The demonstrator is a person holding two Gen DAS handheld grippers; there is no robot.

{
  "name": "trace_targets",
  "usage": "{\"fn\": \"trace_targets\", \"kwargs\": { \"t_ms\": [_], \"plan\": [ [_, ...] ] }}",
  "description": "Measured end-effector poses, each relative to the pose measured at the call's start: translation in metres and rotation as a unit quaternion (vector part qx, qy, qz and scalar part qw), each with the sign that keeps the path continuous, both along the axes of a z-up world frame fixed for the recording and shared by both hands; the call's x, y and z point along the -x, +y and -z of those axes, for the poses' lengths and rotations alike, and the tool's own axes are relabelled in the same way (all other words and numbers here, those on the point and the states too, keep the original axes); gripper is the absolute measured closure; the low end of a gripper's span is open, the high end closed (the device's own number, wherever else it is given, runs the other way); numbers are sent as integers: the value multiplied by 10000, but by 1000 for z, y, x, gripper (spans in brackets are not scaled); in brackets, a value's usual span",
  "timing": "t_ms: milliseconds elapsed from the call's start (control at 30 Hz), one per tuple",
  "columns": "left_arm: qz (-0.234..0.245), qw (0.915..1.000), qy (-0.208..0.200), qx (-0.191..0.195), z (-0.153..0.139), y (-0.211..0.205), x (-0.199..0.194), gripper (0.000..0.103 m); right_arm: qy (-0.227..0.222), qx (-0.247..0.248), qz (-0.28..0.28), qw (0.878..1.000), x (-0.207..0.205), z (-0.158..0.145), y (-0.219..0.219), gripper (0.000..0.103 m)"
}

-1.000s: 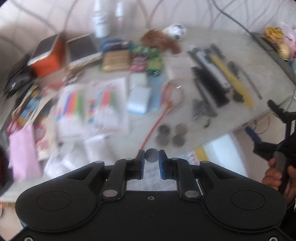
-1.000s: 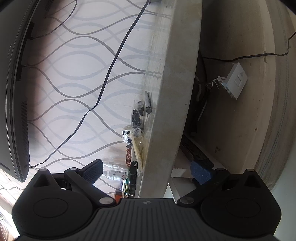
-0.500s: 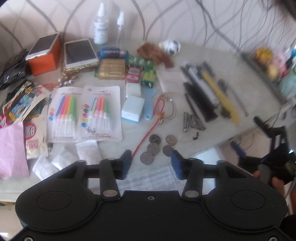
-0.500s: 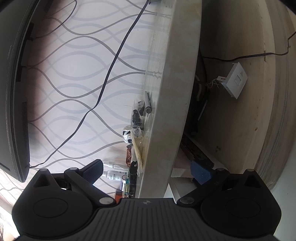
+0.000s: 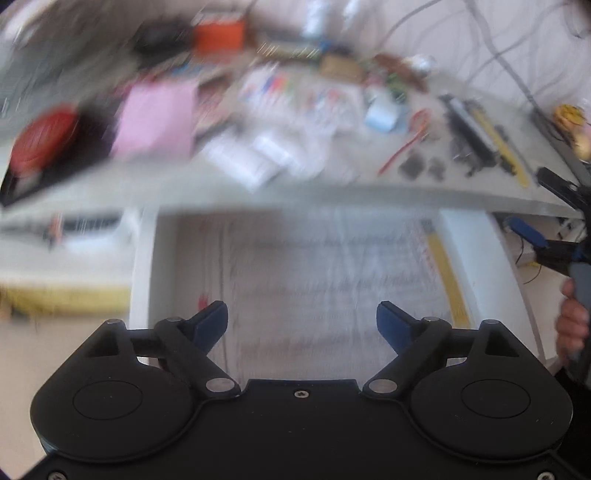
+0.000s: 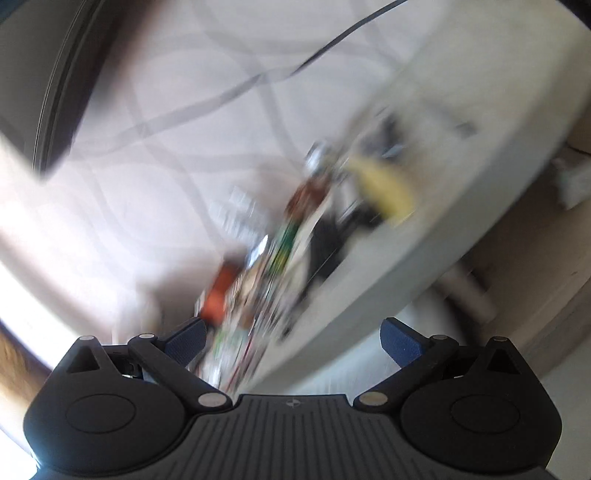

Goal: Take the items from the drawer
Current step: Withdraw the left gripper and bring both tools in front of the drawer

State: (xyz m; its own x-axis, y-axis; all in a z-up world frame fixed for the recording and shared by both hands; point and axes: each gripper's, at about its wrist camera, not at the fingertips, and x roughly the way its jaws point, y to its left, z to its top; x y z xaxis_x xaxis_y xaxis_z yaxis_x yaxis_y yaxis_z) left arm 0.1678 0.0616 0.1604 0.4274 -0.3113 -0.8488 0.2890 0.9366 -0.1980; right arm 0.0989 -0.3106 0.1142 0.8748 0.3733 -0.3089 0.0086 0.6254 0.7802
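Note:
The left wrist view is blurred by motion. A white open drawer (image 5: 144,258) lies below the table edge, lined with printed paper (image 5: 325,280); I make out no loose item in it. My left gripper (image 5: 302,325) hangs open over the drawer with nothing between its fingers. Several coins (image 5: 421,168) lie on the table near its front edge. At the far right a hand holds my right gripper (image 5: 554,218) beside the drawer. In the right wrist view my right gripper (image 6: 291,341) stands open and empty, pointed along the cluttered table (image 6: 461,192).
The table top (image 5: 332,192) carries a pink packet (image 5: 155,118), an orange box (image 5: 218,35), a red round thing (image 5: 44,138), candle packs (image 5: 295,96), a blue-white box (image 5: 382,114) and black and yellow tools (image 5: 480,136). A dark screen (image 6: 55,74) and a cable (image 6: 332,44) show on the patterned wall.
My left gripper let go of a coin on the table, opened wide and pulled back over the drawer. The right gripper, still before, has swung toward the table top.

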Motion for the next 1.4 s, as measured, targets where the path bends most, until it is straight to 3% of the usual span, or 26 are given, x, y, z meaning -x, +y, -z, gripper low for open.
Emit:
{"fn": "trace_targets", "kwargs": {
  "t_ms": [100, 267, 433, 533, 633, 833, 1000, 1133, 1233, 1400],
  "plan": [
    [-358, 9981, 490, 129, 8, 9, -15, 14, 646, 880, -395, 9932, -5, -26, 41, 0],
    [-510, 9971, 328, -454, 21, 0, -22, 12, 1673, 2338, -310, 9573, -13, -44, 107, 0],
    [-8, 9987, 298, -405, 19, -18, -20, 4, 2597, 2892, -238, 9211, -18, -35, 148, 0],
    [154, 9976, 320, -598, 13, -23, -24, 4, 2936, 2898, -50, 9109, -17, -36, 160, 0],
    [91, 9964, 291, -788, 8, -20, -30, 2, 2953, 2822, 173, 9126, -8, -43, 165, 0],
    [217, 9965, -34, -808, 11, -19, -28, 1, 2678, 2928, 413, 9170, 14, -54, 175, 0],
    [369, 9963, -210, -748, 4, -37, 5, 1, 2446, 3014, 612, 9195, 33, -64, 182, 0],
    [-122, 9941, -590, -902, -12, -40, 43, 0, 2259, 3080, 772, 9209, 47, -72, 188, 0],
    [-623, 9926, -539, -889, -15, -39, 61, 0, 2138, 3011, 735, 9264, 58, -72, 180, 0],
    [-1103, 9866, -573, -1055, -19, -50, 92, 0, 2060, 3143, 635, 9245, 76, -76, 168, 0]
  ]
}}
